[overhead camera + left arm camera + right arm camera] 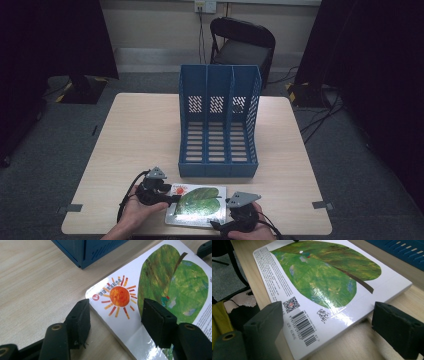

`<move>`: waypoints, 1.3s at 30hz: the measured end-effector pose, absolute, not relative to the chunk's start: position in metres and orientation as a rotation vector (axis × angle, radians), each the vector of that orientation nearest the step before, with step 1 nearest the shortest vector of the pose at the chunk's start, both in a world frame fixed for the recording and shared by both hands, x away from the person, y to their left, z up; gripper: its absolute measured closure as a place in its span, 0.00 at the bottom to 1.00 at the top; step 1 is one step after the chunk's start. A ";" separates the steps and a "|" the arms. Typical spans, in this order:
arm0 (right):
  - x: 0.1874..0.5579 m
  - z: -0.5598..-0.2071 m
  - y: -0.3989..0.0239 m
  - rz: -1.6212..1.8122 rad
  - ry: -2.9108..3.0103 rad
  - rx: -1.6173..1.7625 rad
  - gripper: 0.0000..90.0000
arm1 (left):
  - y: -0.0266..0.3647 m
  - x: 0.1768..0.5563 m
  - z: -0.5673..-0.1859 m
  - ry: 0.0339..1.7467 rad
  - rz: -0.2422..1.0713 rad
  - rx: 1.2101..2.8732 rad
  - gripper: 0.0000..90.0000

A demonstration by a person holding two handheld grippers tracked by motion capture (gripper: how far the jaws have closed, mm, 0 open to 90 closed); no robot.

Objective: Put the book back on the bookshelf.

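Observation:
A white picture book (196,205) with a big green leaf and an orange sun on its cover lies flat at the table's near edge. My left gripper (172,198) is open at the book's left edge; in the left gripper view its jaws straddle the corner of the book (120,307) by the sun, one over the table, one over the cover. My right gripper (216,225) is open at the near right corner; its jaws stand either side of the barcode corner of the book (322,290). A blue three-slot file rack (219,122) stands behind the book.
The wooden table (135,145) has bare room left and right of the rack. A black folding chair (242,42) stands beyond the far edge. Cables run across the grey floor at the right. The rack's front corner (85,251) sits close to the left gripper.

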State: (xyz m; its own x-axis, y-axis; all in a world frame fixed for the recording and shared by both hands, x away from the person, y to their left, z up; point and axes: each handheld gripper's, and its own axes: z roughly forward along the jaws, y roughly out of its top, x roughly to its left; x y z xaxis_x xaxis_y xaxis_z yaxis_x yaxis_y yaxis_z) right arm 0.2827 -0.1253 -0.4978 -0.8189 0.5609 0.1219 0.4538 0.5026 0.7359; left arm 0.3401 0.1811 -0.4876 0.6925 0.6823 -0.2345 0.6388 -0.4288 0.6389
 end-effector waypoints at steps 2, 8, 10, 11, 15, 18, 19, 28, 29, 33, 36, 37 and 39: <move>0.283 -0.498 -0.125 1.215 2.604 0.882 0.10 | 0.183 0.343 -0.488 1.023 0.069 2.153 0.49; 0.283 -0.496 -0.121 1.227 2.585 0.871 0.10 | 0.182 0.350 -0.488 1.041 0.074 2.127 0.53; 0.284 -0.496 -0.121 1.230 2.584 0.871 0.10 | 0.184 0.351 -0.488 1.044 0.056 2.110 0.53; 0.284 -0.496 -0.121 1.233 2.583 0.873 0.10 | 0.185 0.352 -0.488 1.051 0.044 2.100 0.52; 0.284 -0.497 -0.121 1.231 2.582 0.873 0.10 | 0.185 0.351 -0.488 1.068 0.019 2.081 0.48; 0.285 -0.497 -0.121 1.226 2.586 0.884 0.10 | 0.185 0.351 -0.489 1.088 0.000 2.077 0.44; 0.286 -0.498 -0.121 1.216 2.589 0.887 0.10 | 0.185 0.351 -0.490 1.085 0.003 2.081 0.42; 0.286 -0.498 -0.122 1.225 2.587 0.909 0.10 | 0.193 0.350 -0.484 1.074 -0.019 2.008 0.46; 0.286 -0.498 -0.122 1.225 2.587 0.909 0.10 | 0.193 0.350 -0.484 1.075 -0.022 2.003 0.46; 0.286 -0.498 -0.122 1.227 2.586 0.911 0.10 | 0.195 0.350 -0.483 1.083 -0.042 1.972 0.44; 0.286 -0.498 -0.122 1.229 2.588 0.912 0.10 | 0.196 0.350 -0.481 1.088 -0.059 1.942 0.44; 0.286 -0.498 -0.122 1.232 2.588 0.914 0.10 | 0.197 0.349 -0.481 1.092 -0.070 1.929 0.43; 0.286 -0.498 -0.122 1.230 2.586 0.914 0.10 | 0.198 0.349 -0.480 1.095 -0.077 1.914 0.43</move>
